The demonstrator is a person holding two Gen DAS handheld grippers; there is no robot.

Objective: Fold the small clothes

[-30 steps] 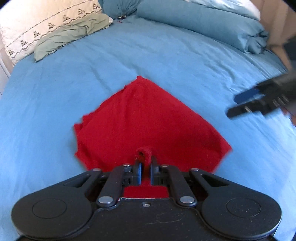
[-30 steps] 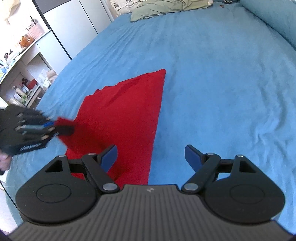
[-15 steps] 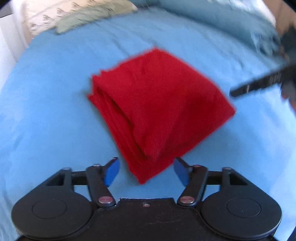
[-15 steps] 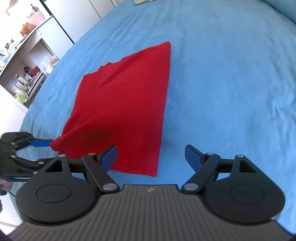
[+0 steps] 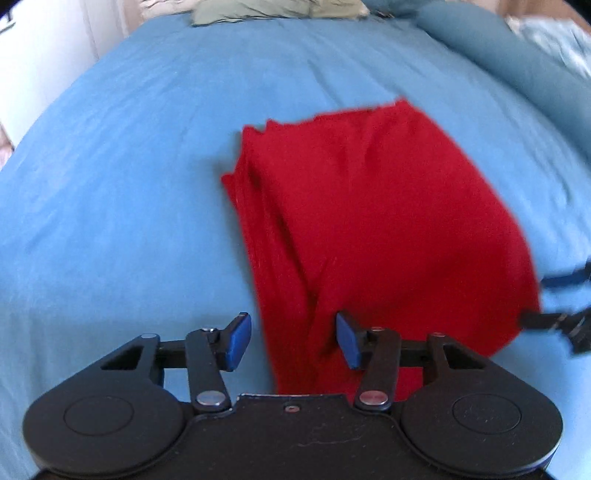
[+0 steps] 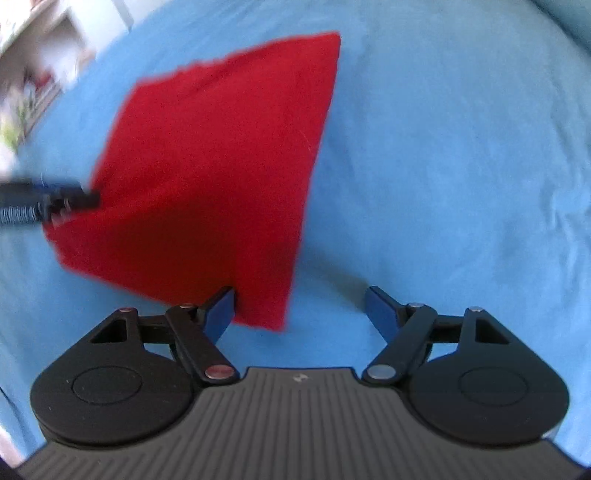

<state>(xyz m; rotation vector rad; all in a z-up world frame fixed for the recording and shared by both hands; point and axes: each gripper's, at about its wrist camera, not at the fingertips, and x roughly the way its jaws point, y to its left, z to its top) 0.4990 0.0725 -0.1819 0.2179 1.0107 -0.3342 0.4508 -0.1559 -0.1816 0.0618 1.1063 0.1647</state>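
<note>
A red folded garment (image 5: pixel 376 229) lies flat on the blue bed sheet (image 5: pixel 129 166); several stacked layer edges show along its left side. My left gripper (image 5: pixel 293 339) is open, its fingers straddling the garment's near left edge just above the cloth. In the right wrist view the garment (image 6: pixel 221 166) lies ahead and to the left. My right gripper (image 6: pixel 299 314) is open and empty at the garment's near right corner. The left gripper's tip (image 6: pixel 55 203) shows at the garment's left corner. The right gripper's fingers (image 5: pixel 565 314) show at the left view's right edge.
A green pillow (image 5: pixel 273 7) and a blue duvet roll (image 5: pixel 524 66) lie at the head of the bed. A white cupboard and shelves (image 6: pixel 44 74) stand beside the bed, blurred. Blue sheet (image 6: pixel 461 166) stretches to the right of the garment.
My left gripper let go of the garment's corner, opened and pulled back to its left edge. The garment settled flat. My right gripper, open throughout, moved closer to the near right corner.
</note>
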